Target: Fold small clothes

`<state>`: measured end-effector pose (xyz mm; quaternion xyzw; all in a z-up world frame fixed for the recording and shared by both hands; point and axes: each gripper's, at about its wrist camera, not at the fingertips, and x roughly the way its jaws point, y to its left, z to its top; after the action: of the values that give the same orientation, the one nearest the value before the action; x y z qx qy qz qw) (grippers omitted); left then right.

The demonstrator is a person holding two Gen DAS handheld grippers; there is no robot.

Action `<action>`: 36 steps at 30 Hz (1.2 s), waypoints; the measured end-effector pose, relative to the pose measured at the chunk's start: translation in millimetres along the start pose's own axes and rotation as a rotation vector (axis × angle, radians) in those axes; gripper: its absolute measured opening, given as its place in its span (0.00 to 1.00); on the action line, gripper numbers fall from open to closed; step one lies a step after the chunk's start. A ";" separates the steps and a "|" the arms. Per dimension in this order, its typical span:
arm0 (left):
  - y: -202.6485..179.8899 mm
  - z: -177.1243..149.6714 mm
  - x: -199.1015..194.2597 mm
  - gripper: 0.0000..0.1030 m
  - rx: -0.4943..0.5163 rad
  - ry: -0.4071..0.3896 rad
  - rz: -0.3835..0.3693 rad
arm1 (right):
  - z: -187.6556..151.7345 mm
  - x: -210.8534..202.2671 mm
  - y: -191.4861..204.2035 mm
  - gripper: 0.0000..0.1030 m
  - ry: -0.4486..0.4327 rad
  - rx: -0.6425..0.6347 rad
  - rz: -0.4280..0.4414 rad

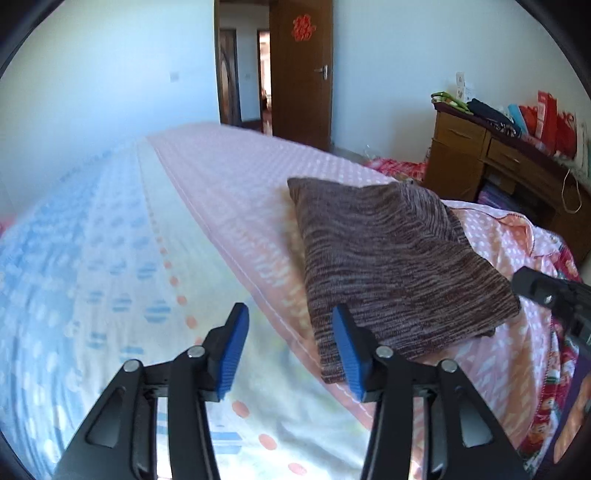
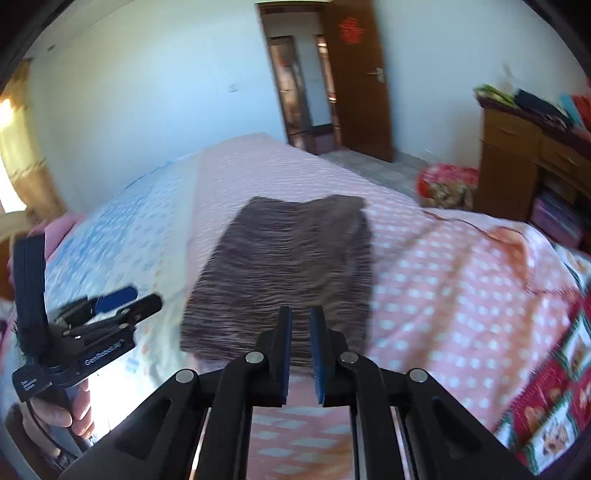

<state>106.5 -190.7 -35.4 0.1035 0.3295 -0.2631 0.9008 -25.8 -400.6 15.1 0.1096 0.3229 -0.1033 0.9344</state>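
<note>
Two claws, one folded garment, one bed. Writing: the left claw's body [image 2: 92, 354], seen from the right wrist view at 8 o'clock, carries white lettering that starts "Gen" and blurs after that; a small white label below it is too small to read. A red paper character [image 1: 302, 27] hangs on the brown door [image 1: 301, 74] at 12 o'clock.

Item 1: brown knit garment [image 1: 391, 266], folded into a rough rectangle, lying flat on the pink dotted bed cover [image 1: 229, 173], at the centre of the right wrist view [image 2: 288, 266].

Item 2: left claw [image 1: 290, 354], blue pads spread wide, holding nothing; its right pad [image 1: 347, 354] stands in front of the garment's near corner, whether touching it I cannot tell.

Item 3: right claw [image 2: 300, 354], pads drawn near each other with a narrow gap between, nothing pinched; the garment's near edge lies just beyond the tips.

Shown only from the right wrist: the person's hand [image 2: 70, 410] gripping the left handle, and a bright curtain [image 2: 18, 147] at 9 o'clock. Shown more plainly from the left wrist: the blue-patterned half of the bed sheet [image 1: 92, 266] at 9 o'clock, and the wooden surface [image 1: 480, 155] at 2 o'clock piled with red bags [image 1: 550, 118].
</note>
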 end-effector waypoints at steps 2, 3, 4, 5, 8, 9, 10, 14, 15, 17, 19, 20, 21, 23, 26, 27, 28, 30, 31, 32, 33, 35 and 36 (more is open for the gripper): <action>-3.1 0.8 -3.5 0.55 0.015 -0.008 0.009 | -5.4 12.5 12.4 0.10 0.010 -0.043 -0.007; -3.9 0.8 -4.2 0.55 0.014 -0.006 0.010 | -8.3 20.3 15.7 0.10 0.027 -0.053 -0.007; -3.6 0.6 -5.7 0.55 0.010 -0.006 0.009 | -12.4 26.7 15.8 0.10 0.047 -0.053 -0.008; -4.7 0.8 -6.4 0.55 0.008 -0.006 0.008 | -17.0 32.8 12.1 0.10 0.069 -0.050 -0.016; -6.7 -0.9 -10.9 0.61 0.004 -0.006 0.014 | -32.7 54.1 -9.1 0.10 0.195 0.017 -0.017; -9.0 -2.2 -14.6 0.61 0.004 -0.008 0.018 | -32.8 48.7 -12.2 0.10 0.184 0.049 0.006; -9.6 -2.9 -17.7 0.61 0.007 -0.015 0.024 | -32.7 46.0 -14.0 0.10 0.200 0.063 0.003; -11.2 -7.3 -34.3 0.71 0.018 -0.046 0.043 | -28.5 9.8 -5.6 0.10 0.143 0.008 -0.016; -12.5 -7.8 -39.3 0.74 0.017 -0.060 0.048 | -27.1 -5.4 -1.8 0.11 0.103 -0.026 -0.027; -13.6 -7.9 -52.2 0.84 0.010 -0.098 0.061 | -22.3 -38.2 5.2 0.33 0.021 -0.079 -0.057; -14.8 -7.4 -64.3 0.91 -0.001 -0.123 0.058 | -15.0 -66.2 7.2 0.79 -0.048 -0.086 -0.064; -15.8 -7.2 -71.2 0.94 -0.007 -0.132 0.060 | -13.4 -80.8 8.8 0.80 -0.090 -0.085 -0.064; -16.7 -7.7 -78.4 0.95 -0.013 -0.142 0.065 | -12.1 -94.7 10.7 0.80 -0.130 -0.087 -0.067; -18.5 -9.0 -89.5 1.00 -0.020 -0.156 0.073 | -10.1 -115.1 15.5 0.80 -0.173 -0.102 -0.087; -21.3 -11.1 -109.2 1.00 -0.044 -0.174 0.061 | -5.9 -140.6 20.7 0.80 -0.229 -0.103 -0.096; -22.2 -11.6 -115.1 1.00 -0.050 -0.179 0.051 | -5.2 -148.6 22.7 0.80 -0.244 -0.100 -0.094; -24.1 -12.3 -122.8 1.00 -0.056 -0.184 0.043 | -4.8 -155.2 24.7 0.80 -0.258 -0.097 -0.097; -26.8 -12.9 -134.3 1.00 -0.067 -0.185 0.041 | -4.9 -168.9 27.3 0.80 -0.283 -0.099 -0.094; -28.3 -13.4 -141.8 1.00 -0.075 -0.181 0.036 | -4.8 -176.8 28.9 0.80 -0.298 -0.105 -0.095; -29.3 -13.5 -146.8 1.00 -0.078 -0.179 0.029 | -5.0 -183.5 30.9 0.80 -0.312 -0.112 -0.100; -31.0 -13.6 -152.8 1.00 -0.080 -0.177 0.024 | -5.6 -192.4 33.7 0.80 -0.334 -0.124 -0.113; -34.7 -14.8 -162.8 1.00 -0.081 -0.185 0.024 | -9.0 -210.0 38.7 0.80 -0.393 -0.147 -0.149; -36.3 -15.4 -167.7 1.00 -0.080 -0.196 0.030 | -10.0 -218.8 42.1 0.84 -0.427 -0.161 -0.171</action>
<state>-29.5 -147.6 61.0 0.0459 0.2487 -0.2452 0.9359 -189.0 -331.0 150.3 -0.0173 0.1336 -0.1768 0.9750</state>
